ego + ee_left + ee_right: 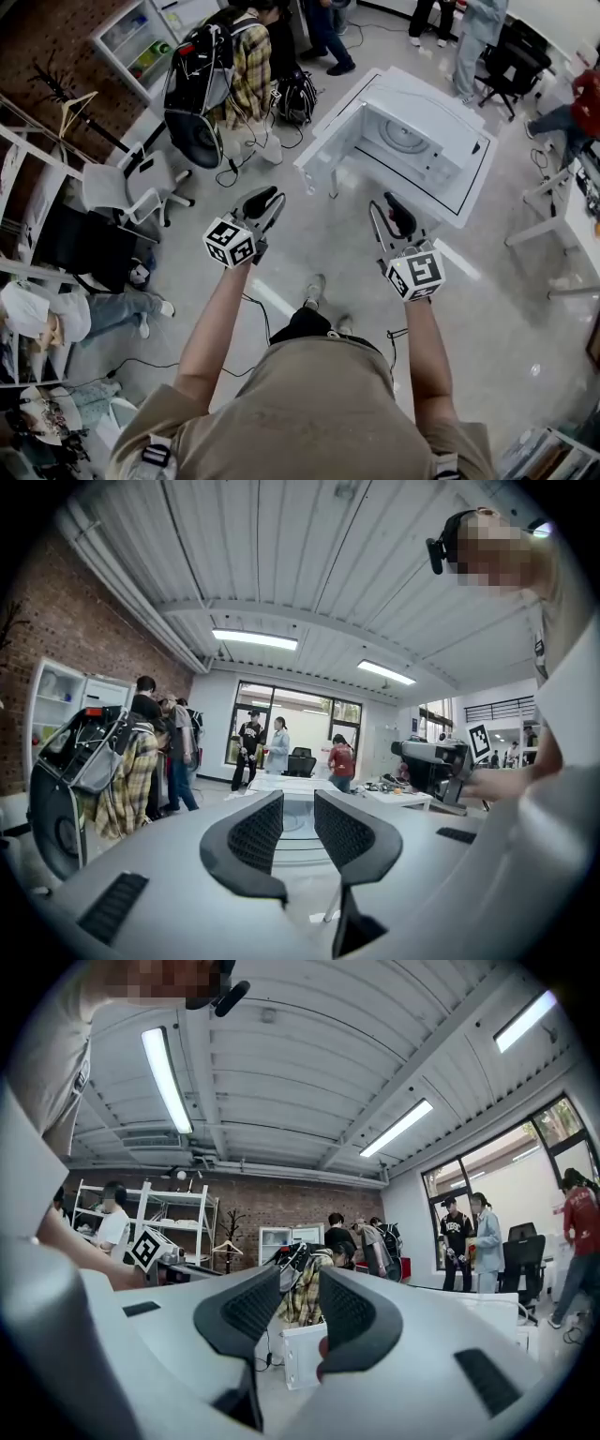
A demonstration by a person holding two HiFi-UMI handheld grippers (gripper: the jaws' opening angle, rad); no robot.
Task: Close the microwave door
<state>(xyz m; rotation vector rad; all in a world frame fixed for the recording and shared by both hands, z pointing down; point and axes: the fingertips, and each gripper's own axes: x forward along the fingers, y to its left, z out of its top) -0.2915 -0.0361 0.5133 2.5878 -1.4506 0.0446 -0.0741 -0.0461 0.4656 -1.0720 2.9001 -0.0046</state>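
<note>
L gripper point(298, 801) ribbed; microwave point(422, 98) boxy, wht

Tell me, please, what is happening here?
A person holds a two-jaw gripper in each hand and faces a white microwave. Its door is swung wide open, so the turntable inside shows. The left gripper and the right gripper are both short of the microwave, with jaws apart and nothing between them. Neither touches the door yet.
</note>
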